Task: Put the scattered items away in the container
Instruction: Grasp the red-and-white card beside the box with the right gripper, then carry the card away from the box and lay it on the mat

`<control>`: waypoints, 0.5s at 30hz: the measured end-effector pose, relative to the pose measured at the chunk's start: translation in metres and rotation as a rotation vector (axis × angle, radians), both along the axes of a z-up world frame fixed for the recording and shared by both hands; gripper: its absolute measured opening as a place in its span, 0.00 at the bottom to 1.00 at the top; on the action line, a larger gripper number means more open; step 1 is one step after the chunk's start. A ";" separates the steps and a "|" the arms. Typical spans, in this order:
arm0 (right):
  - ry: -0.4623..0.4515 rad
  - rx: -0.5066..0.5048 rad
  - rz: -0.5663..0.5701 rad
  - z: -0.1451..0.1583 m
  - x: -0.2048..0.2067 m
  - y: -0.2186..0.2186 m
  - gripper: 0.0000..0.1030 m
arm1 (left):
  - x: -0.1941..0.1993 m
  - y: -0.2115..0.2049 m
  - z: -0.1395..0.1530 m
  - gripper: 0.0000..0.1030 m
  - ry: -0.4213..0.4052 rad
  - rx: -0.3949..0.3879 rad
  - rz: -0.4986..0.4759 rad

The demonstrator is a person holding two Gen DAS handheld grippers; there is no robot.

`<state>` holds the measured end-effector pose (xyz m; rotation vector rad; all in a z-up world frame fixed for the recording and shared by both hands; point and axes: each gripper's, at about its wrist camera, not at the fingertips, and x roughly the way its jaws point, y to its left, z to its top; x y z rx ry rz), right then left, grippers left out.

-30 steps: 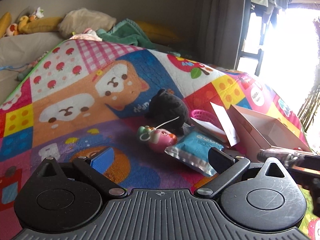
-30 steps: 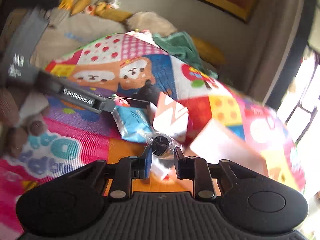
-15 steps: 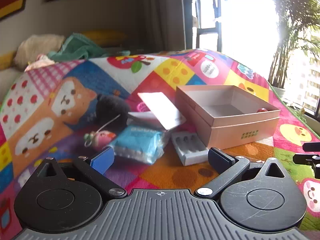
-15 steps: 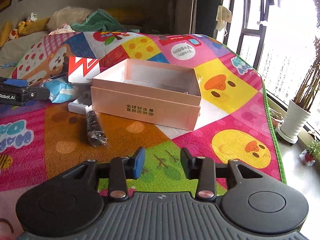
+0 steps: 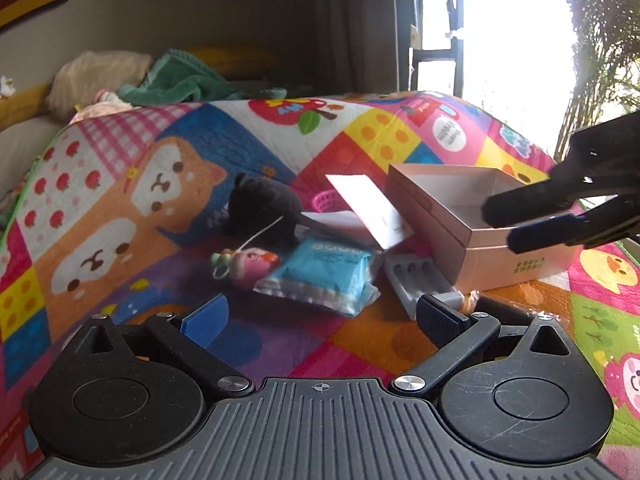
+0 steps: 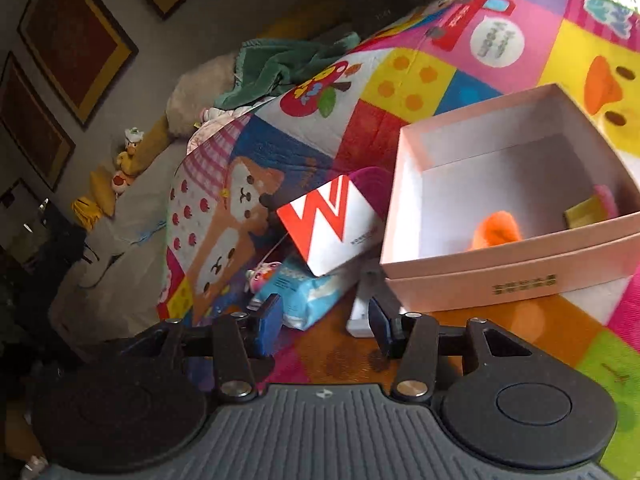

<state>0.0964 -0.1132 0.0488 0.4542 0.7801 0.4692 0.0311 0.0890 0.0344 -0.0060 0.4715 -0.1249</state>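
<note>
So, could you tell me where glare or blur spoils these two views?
Left wrist view: the window is blown out white, and the right gripper in front of the box is smeared. Right wrist view: tilted, evenly lit, the mat soft towards its far edge; both bend straight lines.

Both wrist views, low, share the box [image 5: 472,216].
</note>
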 end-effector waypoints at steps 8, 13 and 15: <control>-0.043 -0.117 -0.068 -0.005 0.047 0.068 0.44 | 0.000 0.037 -0.006 1.00 -0.028 -0.142 0.027; -0.239 -0.463 0.035 0.012 0.071 0.107 0.81 | -0.003 0.045 -0.012 1.00 -0.035 -0.243 -0.008; -0.215 -0.515 0.095 0.008 0.090 0.112 0.86 | -0.006 0.041 -0.012 1.00 -0.059 -0.247 -0.030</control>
